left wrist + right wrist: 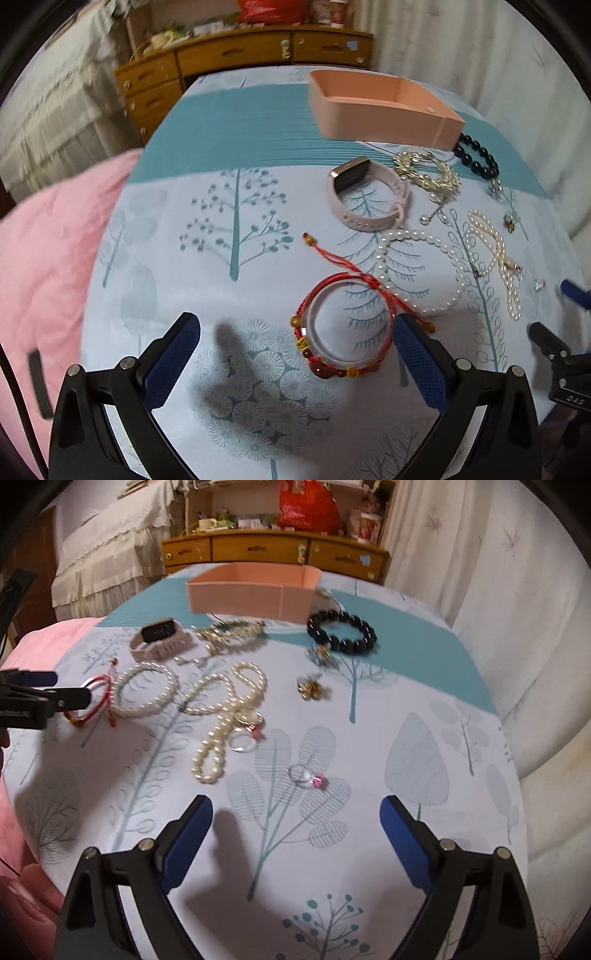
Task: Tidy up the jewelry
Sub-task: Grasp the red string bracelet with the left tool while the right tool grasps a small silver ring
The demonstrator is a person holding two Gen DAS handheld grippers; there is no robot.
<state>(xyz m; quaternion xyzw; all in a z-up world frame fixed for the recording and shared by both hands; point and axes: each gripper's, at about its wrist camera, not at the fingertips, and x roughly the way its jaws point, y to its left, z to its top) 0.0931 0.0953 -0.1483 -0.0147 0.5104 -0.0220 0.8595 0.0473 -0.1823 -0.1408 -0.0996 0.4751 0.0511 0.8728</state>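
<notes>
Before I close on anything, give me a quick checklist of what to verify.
1. Left gripper open: ok.
2. Red cord bracelet between its fingers: ok, off-centre toward the right finger.
3. Right gripper open: ok.
4. Pink-stone ring lined up with it: not ok, ring lies beyond the fingertips.
5. Pink tray free to receive: ok in the part shown in the left wrist view.
6. Pearl strand clear of bracelet: cannot tell.

Two close, downward wrist views, shared jewelry (417,236)
</notes>
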